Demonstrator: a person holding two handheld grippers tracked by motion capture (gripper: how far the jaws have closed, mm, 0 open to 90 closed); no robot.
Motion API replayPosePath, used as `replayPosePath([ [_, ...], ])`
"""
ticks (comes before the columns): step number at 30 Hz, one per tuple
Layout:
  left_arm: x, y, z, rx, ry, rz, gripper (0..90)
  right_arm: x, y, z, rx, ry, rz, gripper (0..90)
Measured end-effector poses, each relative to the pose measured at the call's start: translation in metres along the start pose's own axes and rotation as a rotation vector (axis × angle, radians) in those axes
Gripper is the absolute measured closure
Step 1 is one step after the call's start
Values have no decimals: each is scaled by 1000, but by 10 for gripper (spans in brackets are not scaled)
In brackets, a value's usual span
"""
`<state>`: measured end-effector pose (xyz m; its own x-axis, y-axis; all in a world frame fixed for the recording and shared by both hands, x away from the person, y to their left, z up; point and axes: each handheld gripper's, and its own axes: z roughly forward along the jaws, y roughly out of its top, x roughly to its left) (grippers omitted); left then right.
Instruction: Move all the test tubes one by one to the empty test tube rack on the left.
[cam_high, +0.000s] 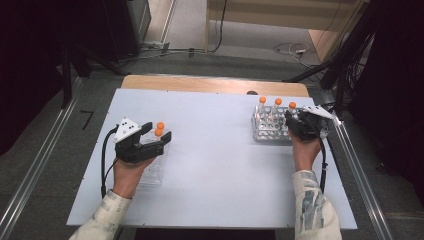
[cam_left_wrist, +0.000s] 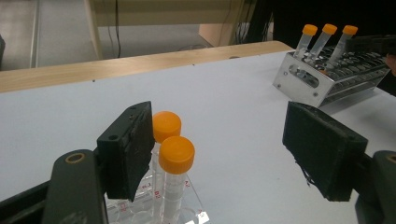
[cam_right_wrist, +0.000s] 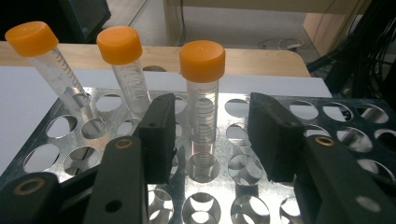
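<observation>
A metal rack (cam_high: 265, 131) at the table's right holds three clear tubes with orange caps (cam_high: 278, 101). My right gripper (cam_high: 294, 120) is at its right end. In the right gripper view its jaws (cam_right_wrist: 210, 135) stand either side of the upright tube (cam_right_wrist: 202, 93), with a gap on both sides, so it is open. The other two tubes (cam_right_wrist: 119, 44) (cam_right_wrist: 31, 38) lean to the left. On the left, a clear plastic rack (cam_high: 152, 172) holds two orange-capped tubes (cam_left_wrist: 176, 154). My left gripper (cam_left_wrist: 219, 135) is open, and these tubes stand just inside its left pad (cam_left_wrist: 130, 149).
The metal rack (cam_right_wrist: 327, 112) has many empty holes. A wooden strip (cam_high: 215, 84) runs along the table's far edge. Cables lie on the floor beyond it, and metal rails (cam_high: 357, 165) run along both sides of the table. White tabletop (cam_high: 215, 150) lies between the two racks.
</observation>
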<state>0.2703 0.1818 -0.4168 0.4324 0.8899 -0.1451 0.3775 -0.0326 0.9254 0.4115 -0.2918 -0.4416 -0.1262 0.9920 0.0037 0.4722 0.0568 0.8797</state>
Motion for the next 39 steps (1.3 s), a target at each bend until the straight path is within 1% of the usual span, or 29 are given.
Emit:
replayPosePath([
  [1, 0, 0, 0, 0, 0, 1, 250, 0, 0, 2, -3, 11, 8, 525],
  [3, -1, 0, 1, 3, -1, 1, 250, 2, -1, 6, -1, 20, 9, 538],
  [5, -1, 0, 1, 7, -1, 2, 251, 4, -2, 9, 7, 7, -3, 547],
  [6, -1, -1, 1, 8, -2, 2, 252, 4, -2, 11, 17, 6, 4, 548],
  [8, -1, -1, 1, 8, -1, 4, 252, 3, 0, 13, 14, 5, 12, 572],
  [12, 0, 0, 0, 1, -1, 0, 251, 5, 5, 16, 16, -7, 0, 618],
  [15, 0, 0, 0, 3, 1, 1, 252, 5, 5, 18, 15, -4, 7, 652],
  [18, 0, 0, 0, 4, 1, 0, 252, 6, 3, 21, 25, -11, 1, 695],
  [20, 0, 0, 0, 1, 0, -1, 252, 6, 3, 21, 25, -17, 3, 706],
  [27, -1, -1, 1, 6, 1, 0, 251, 4, 3, 21, 24, -22, 6, 714],
  [31, 0, 0, 0, 0, 3, 0, 251, 5, 5, 19, 8, -19, -2, 716],
  [33, 0, 0, 0, -1, 4, -3, 249, 8, 5, 18, 6, -31, -22, 715],
  [37, 0, 0, 0, 0, 8, 1, 234, 8, 6, 17, -5, -30, -12, 716],
  [39, -1, 0, 0, 0, 8, 3, 228, 8, 7, 15, -14, -29, -16, 716],
])
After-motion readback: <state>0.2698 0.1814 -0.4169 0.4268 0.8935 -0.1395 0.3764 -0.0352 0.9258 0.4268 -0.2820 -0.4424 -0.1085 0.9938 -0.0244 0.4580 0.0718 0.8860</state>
